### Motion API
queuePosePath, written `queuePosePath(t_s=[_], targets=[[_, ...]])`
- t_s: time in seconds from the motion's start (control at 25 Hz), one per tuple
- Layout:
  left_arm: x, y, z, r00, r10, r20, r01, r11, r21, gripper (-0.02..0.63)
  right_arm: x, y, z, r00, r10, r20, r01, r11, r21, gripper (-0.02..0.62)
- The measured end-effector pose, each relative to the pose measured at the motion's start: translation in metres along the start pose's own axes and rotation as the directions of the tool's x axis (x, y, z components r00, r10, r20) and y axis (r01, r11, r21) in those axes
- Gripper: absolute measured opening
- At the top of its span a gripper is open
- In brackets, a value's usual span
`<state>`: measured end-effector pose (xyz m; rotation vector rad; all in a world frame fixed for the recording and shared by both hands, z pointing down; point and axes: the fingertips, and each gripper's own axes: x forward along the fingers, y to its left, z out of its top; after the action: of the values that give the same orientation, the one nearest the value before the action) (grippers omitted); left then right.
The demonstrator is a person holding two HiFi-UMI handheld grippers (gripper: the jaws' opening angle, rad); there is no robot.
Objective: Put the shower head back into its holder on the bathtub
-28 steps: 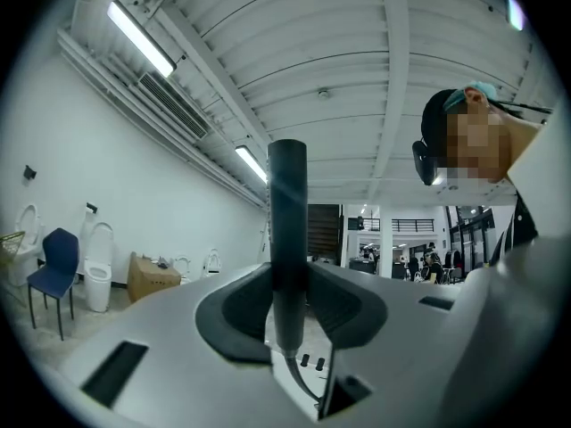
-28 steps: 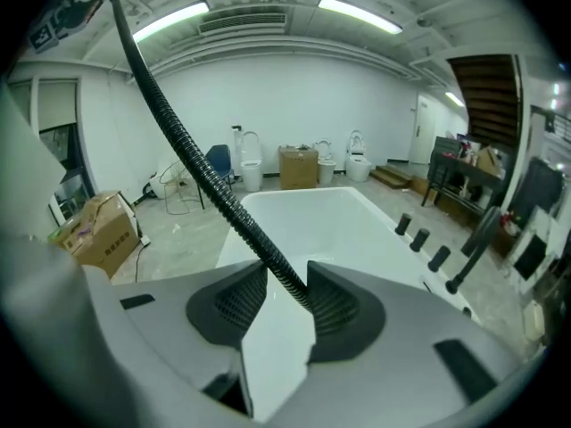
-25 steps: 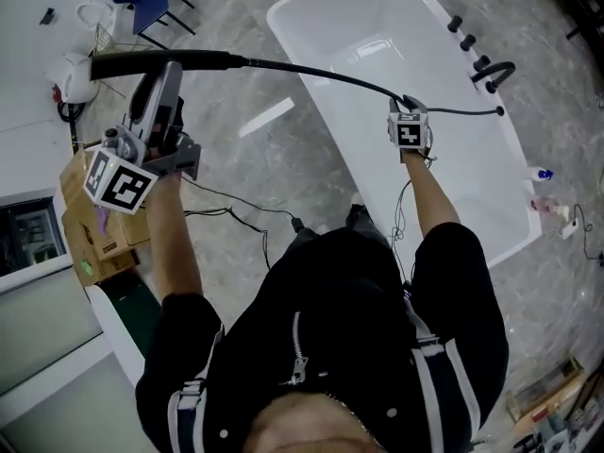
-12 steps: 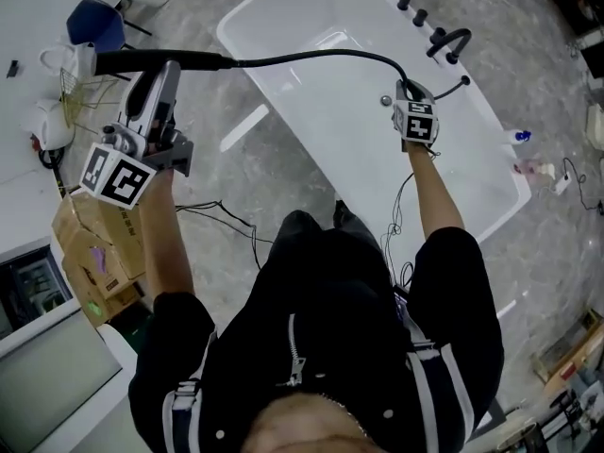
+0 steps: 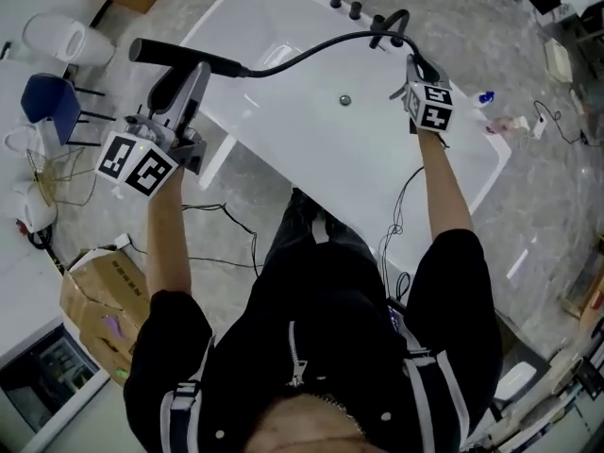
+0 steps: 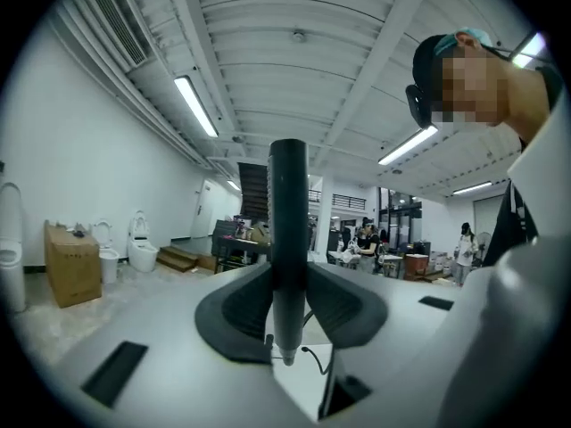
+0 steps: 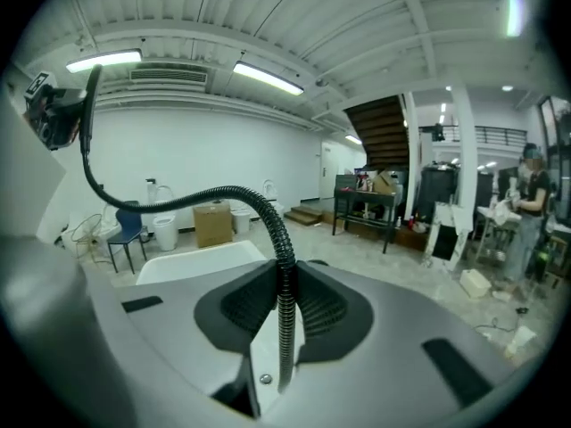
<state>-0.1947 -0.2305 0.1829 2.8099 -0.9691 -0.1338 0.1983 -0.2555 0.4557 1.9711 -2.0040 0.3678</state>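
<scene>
Left claw (image 5: 192, 72) was shut tight on the shower head (image 5: 160, 52); both pads pressed on its black stick, one on each side; nothing else was in that claw. Right claw (image 5: 413, 64) was nearly shut too; its pads squeezed the bendy hose (image 7: 282, 266), which ran straight through the gap between them.

Seen from the head view, the shower head lay flat like a long black stick; its long way ran from 9 o'clock to 3 o'clock; the free end pointed to 9 o'clock and the hose end pointed to 3 o'clock; it was up in the air, out past the 9 o'clock side of the white bathtub (image 5: 396, 159), not touching it. In the left gripper view the stick stood straight up, from 6 o'clock to 12 o'clock.

The hose left the stick and made a long bow over the tub, going toward 2 o'clock; it passed close by the dark tap (image 5: 394, 22) and then came down into the right claw; that claw was over the tub's far rim, just at 5 o'clock from the tap. Small knobs (image 5: 355, 9) sat on the rim at 9 o'clock from the tap; the round drain (image 5: 345, 100) showed in the tub floor; I could not pick out the holder.
</scene>
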Motion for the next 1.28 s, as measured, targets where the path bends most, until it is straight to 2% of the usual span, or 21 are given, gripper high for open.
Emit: queuePosePath(t_s=[0.16,0.32,0.56,0.76,0.92,1.08,1.28], targets=[[0.052,0.005,-0.031,0.991,-0.124,-0.051,0.125,0.992,0.007,0.132,0.002,-0.035,0.034,0.994,-0.092,0.054,0.092,0.996,0.004,0.071],[0.1,0.005,-0.067,0.964,-0.249,-0.091,0.25,0.968,-0.008,0.132,0.001,-0.062,0.059,0.982,-0.164,0.093,0.163,0.986,0.023,0.071],[0.156,-0.004,-0.101,0.928,-0.359,-0.101,0.354,0.933,-0.064,0.132,0.009,-0.109,0.104,0.963,-0.218,0.157,0.213,0.976,0.049,0.071],[0.177,-0.012,-0.114,0.914,-0.393,-0.098,0.387,0.919,-0.073,0.132,0.012,-0.124,0.142,0.953,-0.205,0.224,0.205,0.979,0.024,0.071],[0.197,-0.02,-0.128,0.907,-0.407,-0.104,0.401,0.913,-0.079,0.132,0.021,-0.137,0.156,0.949,-0.197,0.245,0.194,0.98,0.033,0.071],[0.21,-0.032,-0.149,0.902,-0.415,-0.121,0.407,0.909,-0.087,0.132,0.035,-0.145,0.147,0.954,-0.19,0.231,0.194,0.981,0.008,0.071],[0.217,-0.034,-0.175,0.898,-0.412,-0.154,0.401,0.911,-0.097,0.132,0.049,-0.143,0.114,0.962,-0.183,0.2,0.18,0.983,0.031,0.071]])
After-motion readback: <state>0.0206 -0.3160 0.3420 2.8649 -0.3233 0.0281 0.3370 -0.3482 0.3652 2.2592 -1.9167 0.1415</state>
